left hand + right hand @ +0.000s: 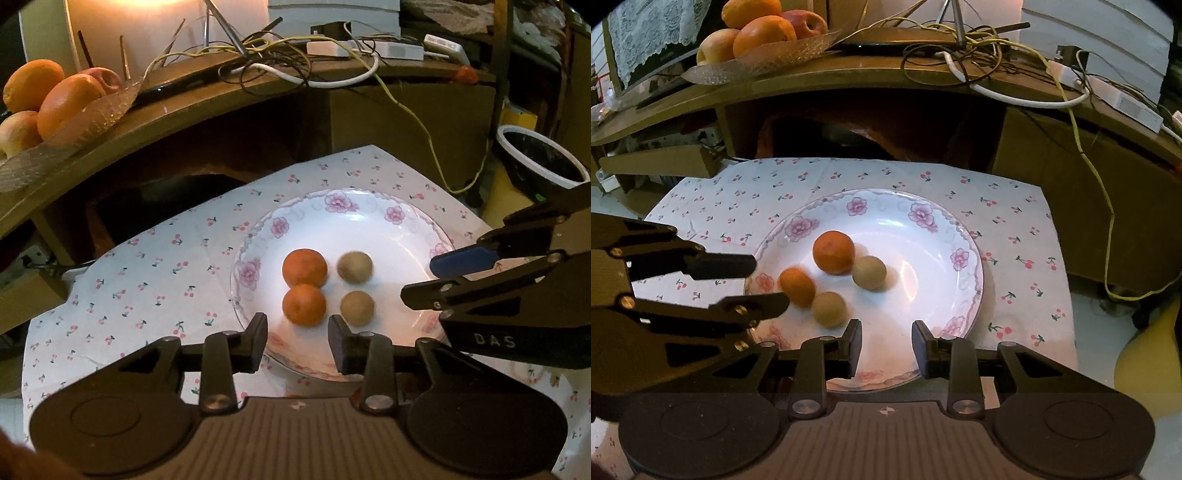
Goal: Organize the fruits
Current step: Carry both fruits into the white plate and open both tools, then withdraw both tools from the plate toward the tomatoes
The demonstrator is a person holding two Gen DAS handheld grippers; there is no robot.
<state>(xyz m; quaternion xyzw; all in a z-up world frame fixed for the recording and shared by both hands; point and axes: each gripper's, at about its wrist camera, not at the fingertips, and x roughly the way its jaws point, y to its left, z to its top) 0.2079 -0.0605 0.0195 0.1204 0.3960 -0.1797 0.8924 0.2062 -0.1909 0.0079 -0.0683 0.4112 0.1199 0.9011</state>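
Note:
A white plate with a pink flower rim (pixel 336 206) (pixel 964 258) lies on a cherry-print cloth. On it are two small oranges (pixel 304 267) (pixel 304 304) (pixel 833 252) (pixel 798 281) side by side and two tan round fruits (pixel 355 267) (pixel 357 307) (pixel 869 272) (pixel 829 309) beside them. My left gripper (pixel 297 341) (pixel 770 280) is open and empty at the plate's near-left rim, close to the nearer orange. My right gripper (pixel 886 345) (pixel 417 280) is open and empty over the plate's right side.
A glass dish with large oranges and apples (pixel 51 103) (pixel 757 37) sits on a curved wooden shelf (pixel 229 99) behind the cloth (pixel 147 280). Tangled cables (pixel 295 59) and adapters lie on the shelf. A black bowl with a white rim (pixel 539 158) stands at right.

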